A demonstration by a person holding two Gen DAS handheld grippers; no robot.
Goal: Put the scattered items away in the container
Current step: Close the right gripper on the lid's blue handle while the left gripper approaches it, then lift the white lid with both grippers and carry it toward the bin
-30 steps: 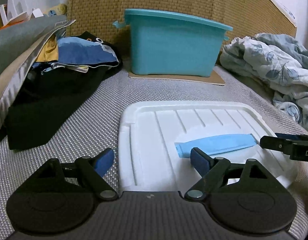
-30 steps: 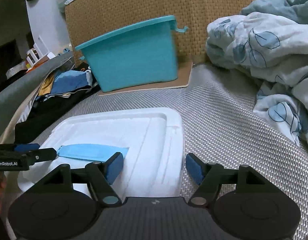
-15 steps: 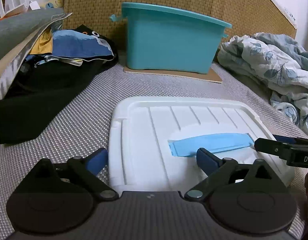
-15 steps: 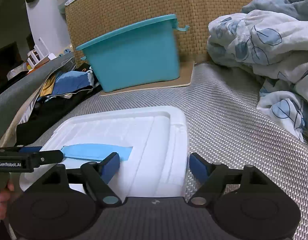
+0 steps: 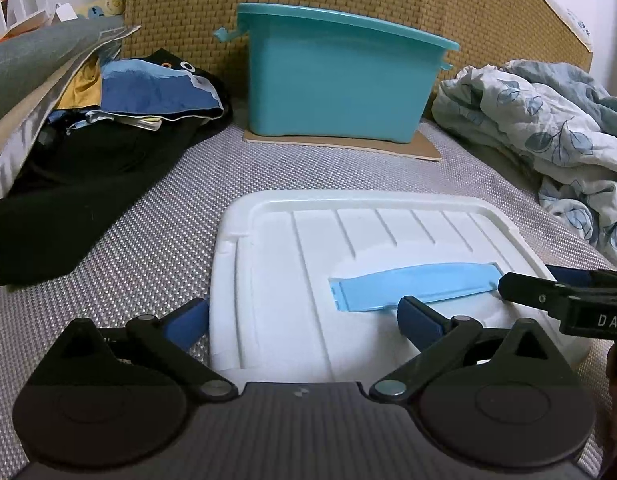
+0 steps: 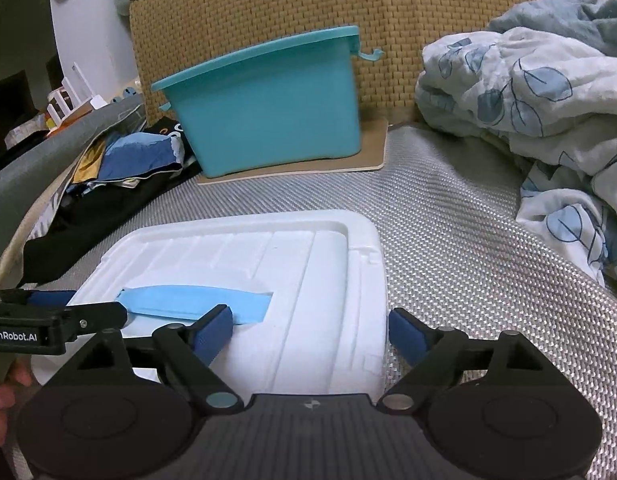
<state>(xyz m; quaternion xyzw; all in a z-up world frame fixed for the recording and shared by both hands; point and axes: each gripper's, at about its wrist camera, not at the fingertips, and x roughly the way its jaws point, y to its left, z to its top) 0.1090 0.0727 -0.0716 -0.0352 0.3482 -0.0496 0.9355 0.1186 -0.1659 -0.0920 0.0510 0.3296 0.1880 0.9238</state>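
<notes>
A light-blue flat strip lies on a white ribbed lid on the woven grey bed surface. The teal container stands farther back on a cardboard sheet, against the wicker headboard. My left gripper is open and straddles the lid's near left edge, its right finger just in front of the strip. My right gripper is open across the lid's right edge, its left finger at the strip's end. Each gripper shows in the other's view, left gripper and right gripper. Nothing is held.
A pile of dark and blue clothes and a grey cushion lie along the left. A crumpled floral quilt fills the right side. A hand shows at the lower left.
Both grippers have drifted slightly over the lid, and their jaws stand a little wider apart. The blue strip lies where it was.
</notes>
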